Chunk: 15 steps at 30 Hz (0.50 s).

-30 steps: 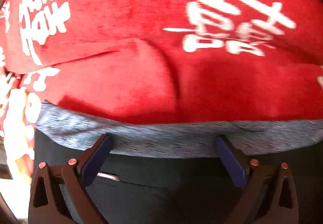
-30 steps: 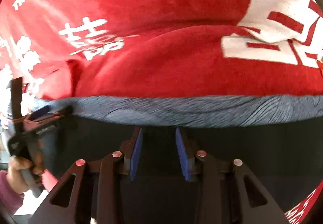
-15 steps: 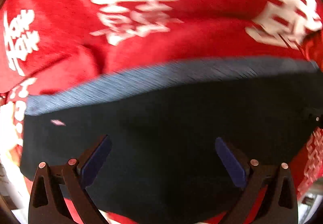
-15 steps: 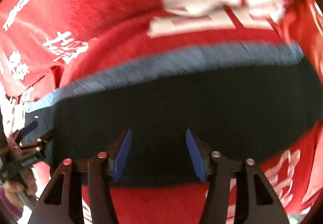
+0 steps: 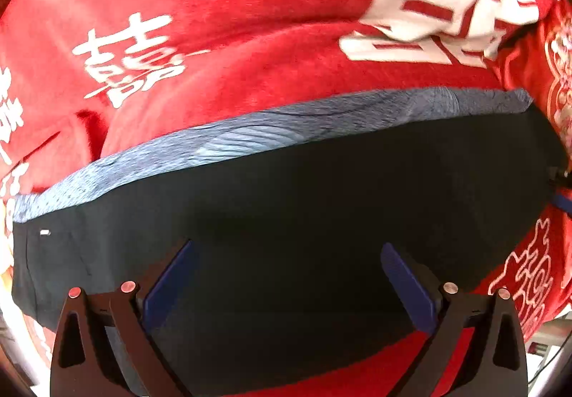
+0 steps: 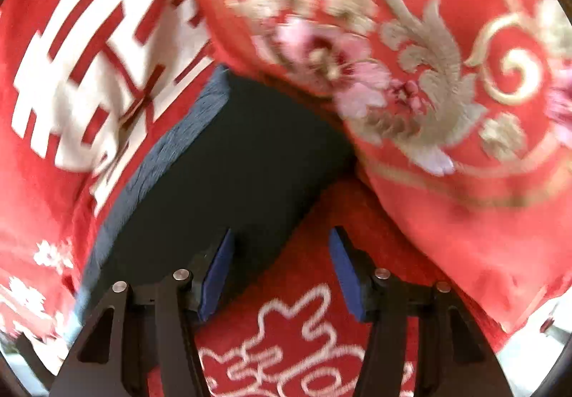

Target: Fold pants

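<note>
The folded dark pants [image 5: 304,204] lie flat on a red blanket, with a grey-blue waistband [image 5: 250,143] along the far edge. My left gripper [image 5: 286,275] is open and empty above the pants' near part. In the right wrist view the pants [image 6: 232,161] run diagonally, their grey-blue band [image 6: 171,153] on the left. My right gripper [image 6: 280,271] is open and empty over the pants' near right corner and the blanket.
The red blanket [image 5: 250,21] with white characters covers the surface. A red quilt with pink and gold flowers [image 6: 411,75] lies bunched at the right, against the pants' far end. The blanket's edge shows at lower right [image 5: 536,307].
Both grippers have drawn back from the waistband, so the whole folded pants show. The right gripper has opened wider and swung right toward the flowered quilt.
</note>
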Each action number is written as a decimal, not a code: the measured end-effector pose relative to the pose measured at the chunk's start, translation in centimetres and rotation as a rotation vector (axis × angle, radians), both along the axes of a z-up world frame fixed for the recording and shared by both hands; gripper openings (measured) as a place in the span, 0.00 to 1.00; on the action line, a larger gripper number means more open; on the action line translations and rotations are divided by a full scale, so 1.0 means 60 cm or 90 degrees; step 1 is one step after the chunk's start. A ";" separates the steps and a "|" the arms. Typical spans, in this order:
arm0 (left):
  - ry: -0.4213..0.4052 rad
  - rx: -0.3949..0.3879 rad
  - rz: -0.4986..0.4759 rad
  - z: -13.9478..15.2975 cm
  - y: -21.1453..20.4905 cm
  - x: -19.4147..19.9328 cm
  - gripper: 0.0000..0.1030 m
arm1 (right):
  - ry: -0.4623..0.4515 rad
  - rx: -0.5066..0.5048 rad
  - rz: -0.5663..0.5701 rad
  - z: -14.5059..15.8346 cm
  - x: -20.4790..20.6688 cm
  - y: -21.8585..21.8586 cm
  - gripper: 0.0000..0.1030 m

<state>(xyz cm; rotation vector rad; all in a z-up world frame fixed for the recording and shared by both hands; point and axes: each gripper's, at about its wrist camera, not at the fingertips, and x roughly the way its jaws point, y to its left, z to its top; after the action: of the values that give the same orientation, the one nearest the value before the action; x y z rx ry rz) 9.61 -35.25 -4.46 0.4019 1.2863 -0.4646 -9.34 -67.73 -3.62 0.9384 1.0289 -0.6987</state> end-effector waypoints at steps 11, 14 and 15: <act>0.016 0.027 0.055 -0.027 -0.012 -0.007 1.00 | 0.021 -0.024 0.124 -0.004 0.041 -0.016 0.21; 0.016 0.030 0.057 -0.026 -0.011 -0.008 1.00 | 0.023 -0.034 0.121 -0.001 0.038 -0.012 0.32; 0.019 0.029 0.060 -0.026 -0.010 -0.008 1.00 | 0.036 -0.038 0.127 0.003 0.039 -0.009 0.38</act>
<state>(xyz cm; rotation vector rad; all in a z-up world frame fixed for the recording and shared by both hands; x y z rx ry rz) 9.15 -35.84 -6.05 0.3723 1.3404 -0.3624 -6.99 -68.29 -3.46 0.7563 1.1277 -0.5886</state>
